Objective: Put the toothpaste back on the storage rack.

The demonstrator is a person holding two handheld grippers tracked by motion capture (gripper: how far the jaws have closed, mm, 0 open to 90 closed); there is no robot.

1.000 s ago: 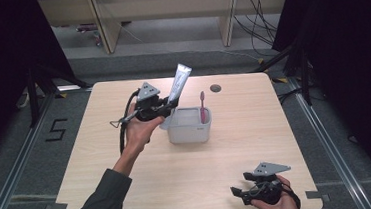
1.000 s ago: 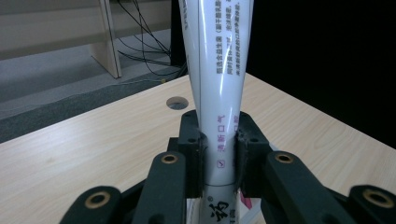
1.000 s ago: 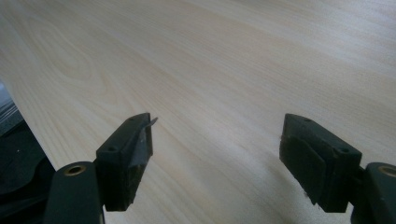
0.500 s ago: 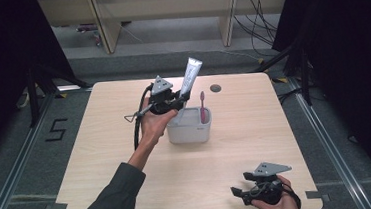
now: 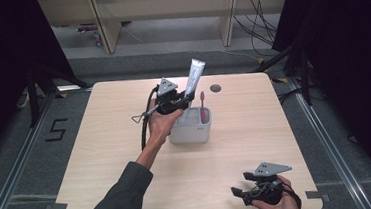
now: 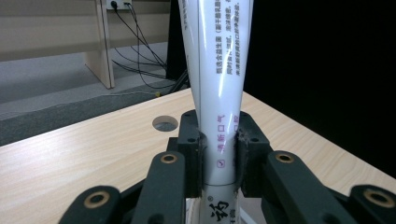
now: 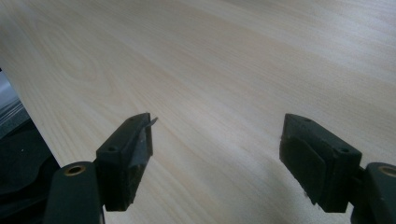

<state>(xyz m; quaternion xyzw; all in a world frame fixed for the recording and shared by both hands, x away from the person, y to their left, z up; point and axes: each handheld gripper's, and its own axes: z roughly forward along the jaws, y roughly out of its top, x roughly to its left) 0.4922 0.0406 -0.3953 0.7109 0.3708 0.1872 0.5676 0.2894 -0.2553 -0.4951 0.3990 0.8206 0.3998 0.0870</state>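
A white tube point(image 5: 195, 77) is clamped between the jaws of the left gripper point(image 5: 185, 102), near the tube's lower end. The tube is held nearly upright, tilted slightly, with its flat crimped end uppermost. In the left gripper view, both pads point(image 6: 192, 154) are pressed against the tube's point(image 6: 217, 93) sides, and printed characters are seen along its length. The tube is positioned over the left part of a grey holder point(image 5: 191, 130), which stands near the middle of the table point(image 5: 102, 156). A pink toothbrush point(image 5: 203, 108) is stood upright in the holder's right part. The right gripper point(image 5: 242, 191) is held low over the table's near right corner. Its jaws are spread wide, with nothing between them.
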